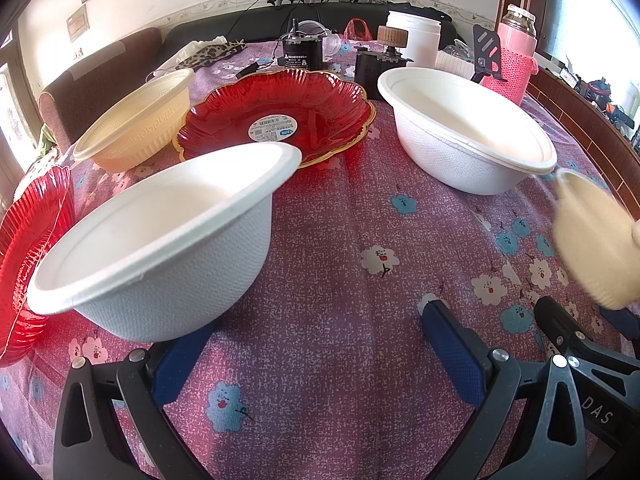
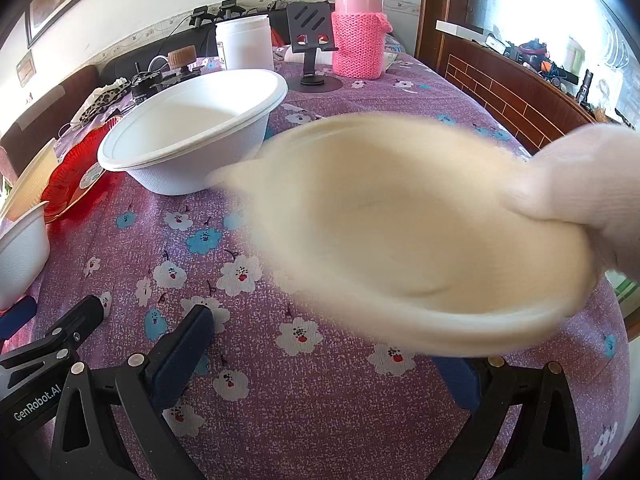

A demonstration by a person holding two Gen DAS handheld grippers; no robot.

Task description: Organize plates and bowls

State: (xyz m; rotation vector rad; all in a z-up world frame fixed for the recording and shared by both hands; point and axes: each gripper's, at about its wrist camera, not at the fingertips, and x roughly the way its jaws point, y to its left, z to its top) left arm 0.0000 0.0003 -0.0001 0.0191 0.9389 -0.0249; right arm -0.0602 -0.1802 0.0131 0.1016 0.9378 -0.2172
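Observation:
My left gripper (image 1: 316, 344) is open; a white paper bowl (image 1: 160, 240) stands on the cloth over its left finger. A red plate (image 1: 276, 116) lies at the centre back, a cream bowl (image 1: 136, 120) to its left, a second red plate (image 1: 28, 248) at the far left. Another white bowl (image 1: 468, 128) stands at the right, and shows in the right wrist view (image 2: 192, 132). My right gripper (image 2: 324, 356) is open. A gloved hand (image 2: 576, 180) holds a blurred cream bowl (image 2: 400, 232) above its fingers; this bowl also shows at the left wrist view's right edge (image 1: 592, 240).
The table has a purple flowered cloth (image 1: 340, 240). At the back stand a pink flask (image 2: 358, 28), a white jar (image 2: 244, 40), a black phone stand (image 2: 312, 40), a black motor (image 1: 302, 54) and a black box with a wooden knob (image 1: 376, 64). A wooden rail runs along the right.

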